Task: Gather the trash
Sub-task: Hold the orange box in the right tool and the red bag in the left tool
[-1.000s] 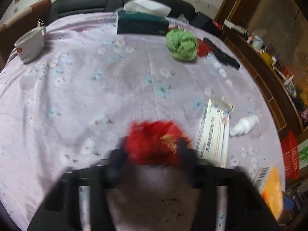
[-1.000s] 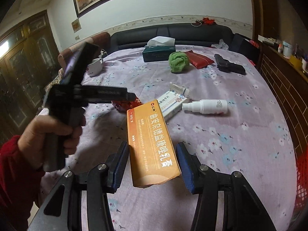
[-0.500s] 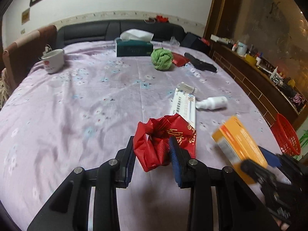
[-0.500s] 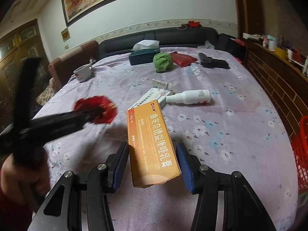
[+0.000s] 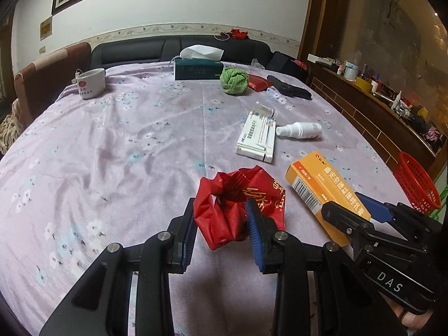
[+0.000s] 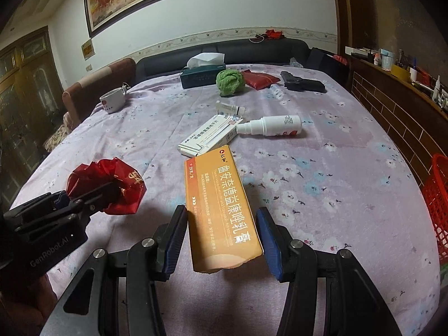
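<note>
- Left wrist view: the left gripper [image 5: 221, 231] is closed on a crumpled red wrapper [image 5: 239, 205] with gold characters too creased to read; its blue pads press the wrapper from both sides, above the surface [image 5: 112, 145], which wears a lilac flowered cloth.
- Just right of it, the right gripper [image 5: 354, 205] grips an orange box [image 5: 324, 190] bearing a barcode and Chinese print; the gripper body reads "DAS".
- Ahead and slightly right lie a white box [image 5: 256, 137] with blue lines and a white spray bottle [image 5: 299, 130] on its side, the two nearly touching.
- Far ahead: a green towel ball [image 5: 234, 79], a dark tissue box [image 5: 197, 68], a red pouch [image 5: 259, 82]; far ahead-left, a white mug [image 5: 91, 82] with a red logo.
- To the right, past the surface edge, sits a red basket [image 5: 417, 186]; the cloth ahead-left of the gripper lies open.
- Right wrist view: the right gripper [image 6: 222, 239] holds the orange box [image 6: 221, 210] lengthwise between its blue pads; the lid shows large Chinese characters and a small red logo.
- To its left the left gripper [image 6: 84, 196], marked "GenRobot.AI", clamps the red wrapper [image 6: 107, 186].
- Straight ahead, just past the orange box, lie the white box [image 6: 208, 135] and spray bottle [image 6: 271, 126]; a black object [image 6: 302, 84] sits far ahead-right.
- The red basket [image 6: 436, 204] shows at the right, beyond the surface edge; the surface [image 6: 322, 173] between is bare cloth.
</note>
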The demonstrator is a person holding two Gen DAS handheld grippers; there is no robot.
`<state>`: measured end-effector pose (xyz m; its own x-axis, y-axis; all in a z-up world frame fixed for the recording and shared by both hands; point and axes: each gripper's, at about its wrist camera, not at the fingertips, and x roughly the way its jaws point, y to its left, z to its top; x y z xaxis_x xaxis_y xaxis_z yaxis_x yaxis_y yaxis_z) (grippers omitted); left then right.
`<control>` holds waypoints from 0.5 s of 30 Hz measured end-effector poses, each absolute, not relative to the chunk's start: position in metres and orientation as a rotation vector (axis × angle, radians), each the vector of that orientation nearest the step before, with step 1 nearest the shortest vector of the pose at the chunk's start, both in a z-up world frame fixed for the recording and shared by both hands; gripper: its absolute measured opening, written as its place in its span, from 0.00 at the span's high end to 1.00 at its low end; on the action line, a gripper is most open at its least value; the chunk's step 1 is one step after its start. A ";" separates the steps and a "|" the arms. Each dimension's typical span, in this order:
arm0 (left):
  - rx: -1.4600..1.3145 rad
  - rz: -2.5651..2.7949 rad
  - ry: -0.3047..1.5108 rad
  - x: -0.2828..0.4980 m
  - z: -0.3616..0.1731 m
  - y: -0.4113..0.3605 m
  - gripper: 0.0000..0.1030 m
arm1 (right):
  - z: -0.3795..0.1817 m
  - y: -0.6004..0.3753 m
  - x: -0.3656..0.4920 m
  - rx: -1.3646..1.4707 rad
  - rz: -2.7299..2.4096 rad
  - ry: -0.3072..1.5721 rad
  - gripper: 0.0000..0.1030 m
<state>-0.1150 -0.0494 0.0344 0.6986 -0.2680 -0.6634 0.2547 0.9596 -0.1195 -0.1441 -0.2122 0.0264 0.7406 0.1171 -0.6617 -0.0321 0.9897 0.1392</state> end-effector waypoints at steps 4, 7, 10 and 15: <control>-0.029 -0.288 0.742 -0.116 0.033 -0.049 0.68 | 0.023 -0.212 -0.143 0.124 0.083 0.741 0.47; -0.032 -0.292 0.753 -0.114 0.032 -0.048 0.68 | 0.022 -0.213 -0.142 0.130 0.086 0.749 0.47; -0.044 -0.297 0.761 -0.113 0.031 -0.047 0.68 | 0.020 -0.212 -0.141 0.133 0.087 0.755 0.47; -0.055 -0.299 0.765 -0.111 0.030 -0.045 0.68 | 0.018 -0.214 -0.140 0.146 0.089 0.767 0.47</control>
<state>-0.1113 -0.0449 0.0303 0.6816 -0.2859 -0.6736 0.2462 0.9565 -0.1568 -0.1399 -0.2138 0.0175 0.7166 0.1334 -0.6846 -0.0273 0.9861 0.1636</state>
